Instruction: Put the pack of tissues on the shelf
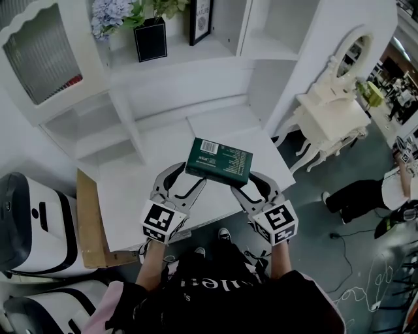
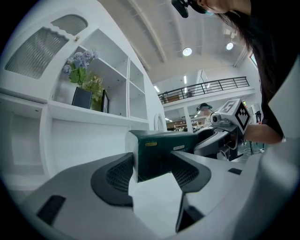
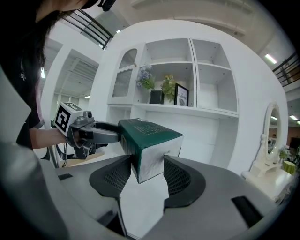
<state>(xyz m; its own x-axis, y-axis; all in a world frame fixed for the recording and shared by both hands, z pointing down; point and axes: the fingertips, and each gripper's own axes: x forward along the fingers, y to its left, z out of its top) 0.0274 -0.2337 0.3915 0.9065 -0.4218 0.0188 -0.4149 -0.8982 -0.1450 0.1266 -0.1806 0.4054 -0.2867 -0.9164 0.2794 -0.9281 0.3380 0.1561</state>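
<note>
The pack of tissues (image 1: 219, 160) is a dark green box held in the air over the white desk (image 1: 140, 196). My left gripper (image 1: 188, 177) is shut on its left end and my right gripper (image 1: 244, 185) on its right end. In the left gripper view the pack (image 2: 161, 151) sits between the two black pads, with my right gripper (image 2: 220, 125) beyond it. In the right gripper view the pack's white end (image 3: 151, 157) is pinched between the pads and my left gripper (image 3: 84, 130) grips the far end. The white shelf unit (image 1: 179, 55) rises behind the desk.
On the shelf stand a black vase with flowers (image 1: 149, 38) and a framed picture (image 1: 200, 19); the compartments (image 1: 274, 39) to their right hold nothing. A white vanity with mirror (image 1: 333, 107) is at right. Cardboard (image 1: 88, 222) and suitcases (image 1: 32, 222) sit left; a person (image 1: 366, 192) crouches at right.
</note>
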